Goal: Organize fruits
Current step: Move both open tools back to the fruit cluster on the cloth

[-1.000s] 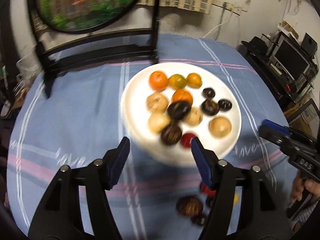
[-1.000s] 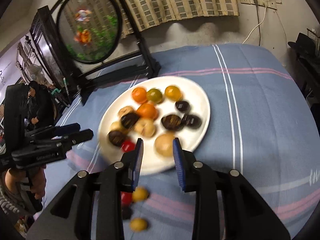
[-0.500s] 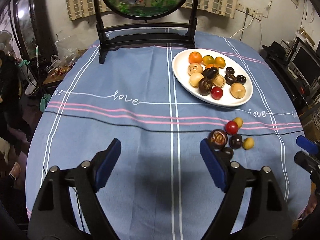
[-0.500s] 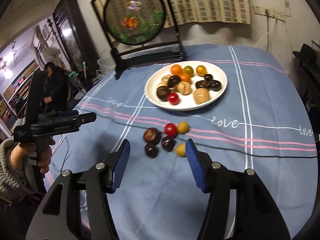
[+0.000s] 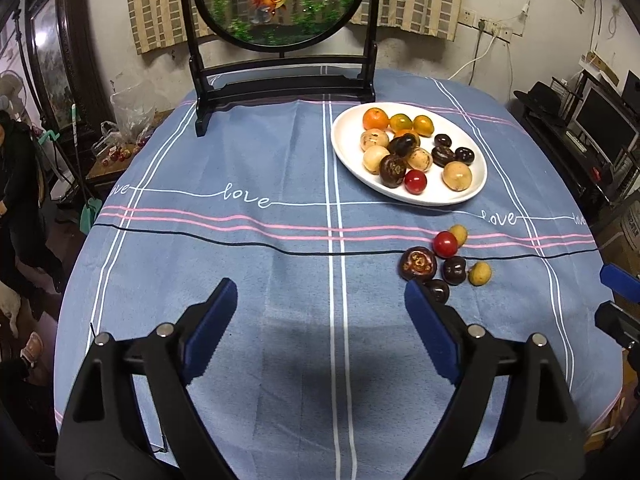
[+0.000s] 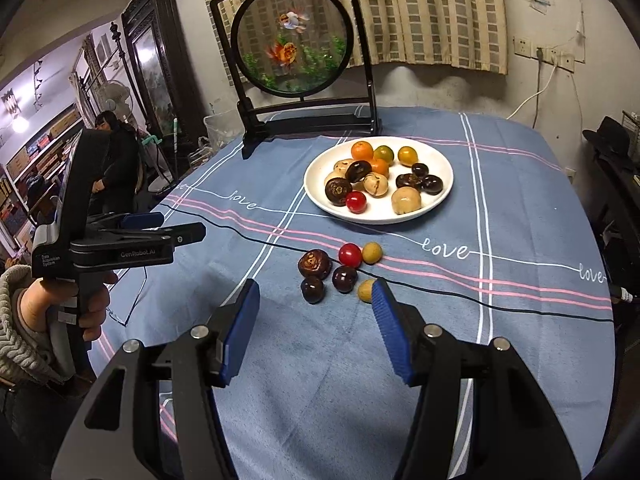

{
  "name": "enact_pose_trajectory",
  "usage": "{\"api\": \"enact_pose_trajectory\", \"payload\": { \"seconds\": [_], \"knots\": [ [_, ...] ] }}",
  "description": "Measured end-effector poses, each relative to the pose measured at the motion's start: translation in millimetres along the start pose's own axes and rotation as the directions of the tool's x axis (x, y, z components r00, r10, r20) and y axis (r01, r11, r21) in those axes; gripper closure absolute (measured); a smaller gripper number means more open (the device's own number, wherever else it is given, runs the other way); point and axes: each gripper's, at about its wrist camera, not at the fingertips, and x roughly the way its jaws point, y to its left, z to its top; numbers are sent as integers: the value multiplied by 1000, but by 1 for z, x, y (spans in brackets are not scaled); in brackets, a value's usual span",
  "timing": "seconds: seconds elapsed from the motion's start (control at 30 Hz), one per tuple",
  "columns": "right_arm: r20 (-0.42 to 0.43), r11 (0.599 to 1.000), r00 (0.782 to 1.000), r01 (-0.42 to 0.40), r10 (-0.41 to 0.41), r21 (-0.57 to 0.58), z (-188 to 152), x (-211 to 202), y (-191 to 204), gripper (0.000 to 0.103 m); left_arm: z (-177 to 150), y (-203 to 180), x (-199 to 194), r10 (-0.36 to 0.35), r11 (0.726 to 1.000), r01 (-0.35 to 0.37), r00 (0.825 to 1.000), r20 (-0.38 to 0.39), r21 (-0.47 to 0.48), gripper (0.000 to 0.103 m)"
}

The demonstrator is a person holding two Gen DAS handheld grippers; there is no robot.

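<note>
A white plate (image 5: 345, 148) (image 6: 437, 160) holds several orange, tan, dark and red fruits on the blue tablecloth. Nearer me lies a loose cluster: a red tomato (image 5: 445, 244) (image 6: 350, 255), a brown fruit (image 5: 417, 264) (image 6: 315, 263), two yellow ones and dark ones. My left gripper (image 5: 320, 286) hovers over bare cloth left of the cluster; its jaws are opening with nothing between them. My right gripper (image 6: 316, 286) is open and empty just short of the cluster. Its right finger hides part of a yellow fruit (image 6: 364, 291).
A round goldfish screen (image 5: 280, 0) (image 6: 292, 40) on a black stand sits at the table's far edge. A person (image 6: 116, 152) stands beyond the left side. Shelves with a hat and monitors (image 5: 600, 120) line the right. The hand-held left gripper (image 6: 182, 226) shows at left.
Both grippers have pulled back from over the plate toward the table's near side, and both have spread their jaws wider. The loose fruits now lie ahead of the fingers.
</note>
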Motion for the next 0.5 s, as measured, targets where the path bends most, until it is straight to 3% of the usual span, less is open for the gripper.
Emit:
{"api": "enact_pose_trajectory", "payload": {
  "seconds": [0.3,0.5],
  "knots": [
    [-10,998,999,36,-36,41,-6,-3,-13,44,-1,-15,16,-21,999,22,999,-40,35,15],
    [-40,996,998,60,-57,63,-9,4,-24,44,-8,-20,50,-46,998,51,994,-100,42,15]
  ]
}}
